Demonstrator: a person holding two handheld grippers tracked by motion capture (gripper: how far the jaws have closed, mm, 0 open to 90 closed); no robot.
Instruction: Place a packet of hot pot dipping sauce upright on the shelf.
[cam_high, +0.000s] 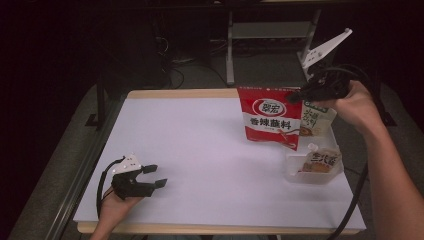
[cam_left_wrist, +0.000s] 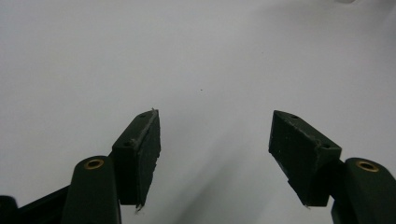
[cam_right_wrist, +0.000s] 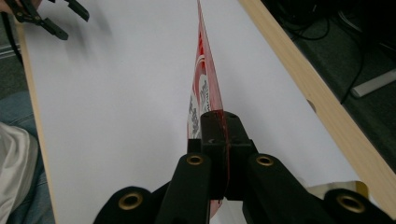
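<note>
right gripper (cam_high: 300, 95) is clamped on the top corner of the red pouch (cam_high: 270, 119), held up above the table (cam_high: 200, 150) just left of the tub (cam_high: 314, 176). left gripper (cam_high: 156, 176) rests far left of the tub, jaws apart, nothing between them.

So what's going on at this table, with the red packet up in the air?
A person is working with a hand-held gripper in each hand. The right gripper has its jaws clamped on the top edge of a red sauce pouch, holding it up above the white table. Beside it, a clear tub holds two more pouches. The left gripper rests low near the front edge, jaws open with nothing between them.
</note>
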